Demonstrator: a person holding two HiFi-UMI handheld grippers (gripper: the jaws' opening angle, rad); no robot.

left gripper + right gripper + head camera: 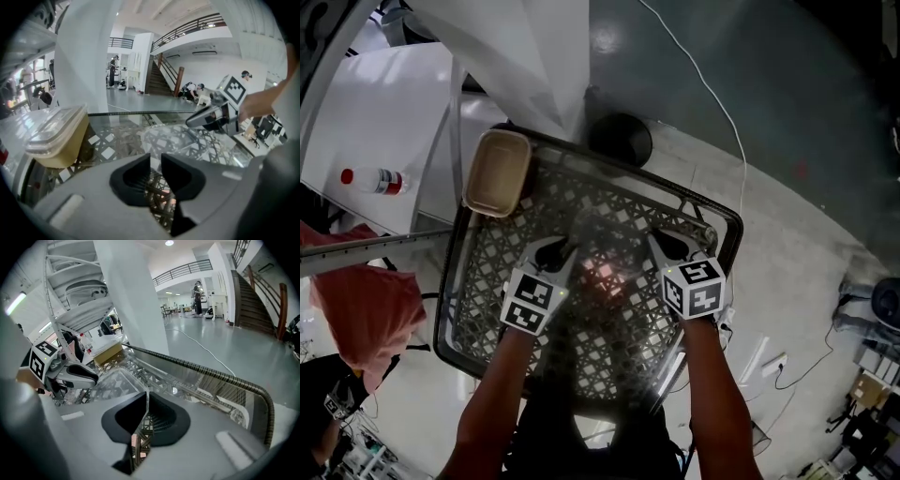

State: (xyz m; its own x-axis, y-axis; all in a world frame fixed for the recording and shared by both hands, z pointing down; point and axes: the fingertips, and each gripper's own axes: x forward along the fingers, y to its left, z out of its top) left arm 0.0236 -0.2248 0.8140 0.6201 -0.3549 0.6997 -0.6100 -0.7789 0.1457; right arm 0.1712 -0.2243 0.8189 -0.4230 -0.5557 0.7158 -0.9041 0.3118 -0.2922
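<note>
Both grippers hover empty over the glass-topped table with a dark woven rim (733,225), side by side, tips pointing away from the person. The left gripper (560,251) has its jaws a narrow slit apart w/ nothing between them, only lattice showing through the glass below (155,164). The right gripper (668,244) has its jaws pressed together, also on nothing (145,404). The tan lidded plastic food box (497,172) sits on the table's far left corner, lid on, well apart from both tools and nearer the left one.

Judging by this, nothing's gripped yet, i.e. a poised stage. Taking the box would call for jaws spread much wider than now.

Writing: a clear plastic bottle with red cap and red label (375,179) lies on the white surface at left; print too small to read. Marker cubes carry b/w square patterns only, no letters
</note>
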